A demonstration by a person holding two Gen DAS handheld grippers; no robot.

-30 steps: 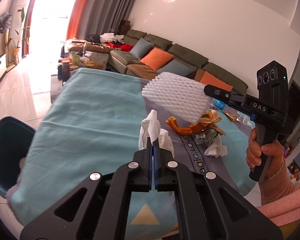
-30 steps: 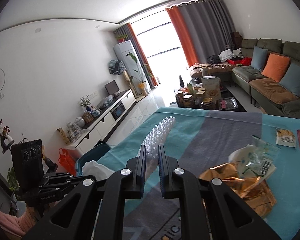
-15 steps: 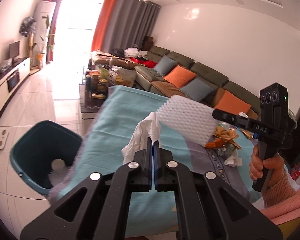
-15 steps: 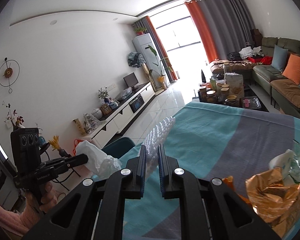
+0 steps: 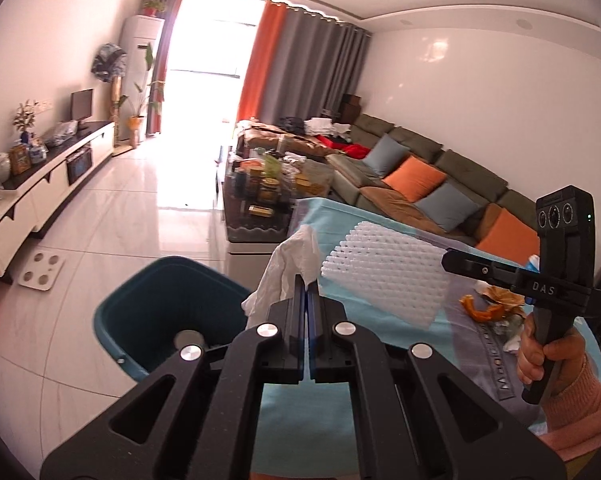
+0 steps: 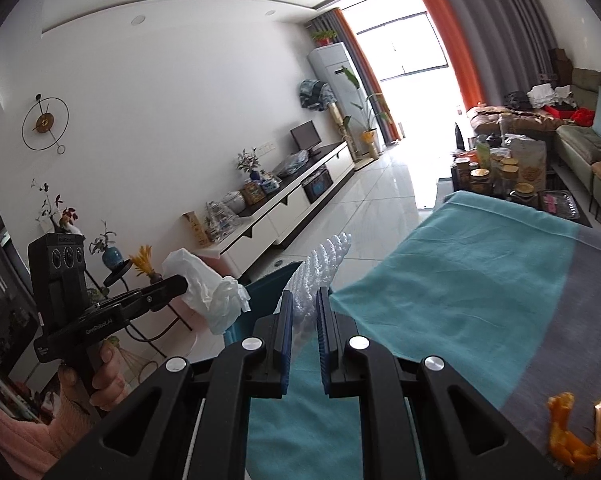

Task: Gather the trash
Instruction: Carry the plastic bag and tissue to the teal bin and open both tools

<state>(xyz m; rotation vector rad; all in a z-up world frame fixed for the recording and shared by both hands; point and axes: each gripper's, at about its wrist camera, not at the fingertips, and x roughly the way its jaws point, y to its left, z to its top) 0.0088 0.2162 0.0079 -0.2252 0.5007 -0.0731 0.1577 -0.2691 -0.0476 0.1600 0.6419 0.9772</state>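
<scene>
The worktop (image 5: 400,344), draped in a teal and grey cloth, is filling the lower right of the left wrist view, and the teal bin (image 5: 140,312) is standing on the floor just off its near-left edge, at lower left of centre. The white bubbled foam sheet (image 5: 384,276) is hanging in the air above the worktop's edge, right of centre, the right tongs (image 6: 303,320) pinching it by one edge so that it is standing out stiffly; it looks very light and springy, likely to hold its shape but to crush or tear under a hard squeeze, so an edge grip like this one seems the sensible hold. The crumpled white tissue (image 5: 288,268) is sitting at frame centre, the left tongs (image 5: 306,300) pressed together on a fold of it; it is soft, limp and nearly weightless, drooping to the left towards the bin, and may cling to the pads on release. Smaller scraps, an orange peel (image 5: 482,310) among them, are lying on the worktop at far right.
</scene>
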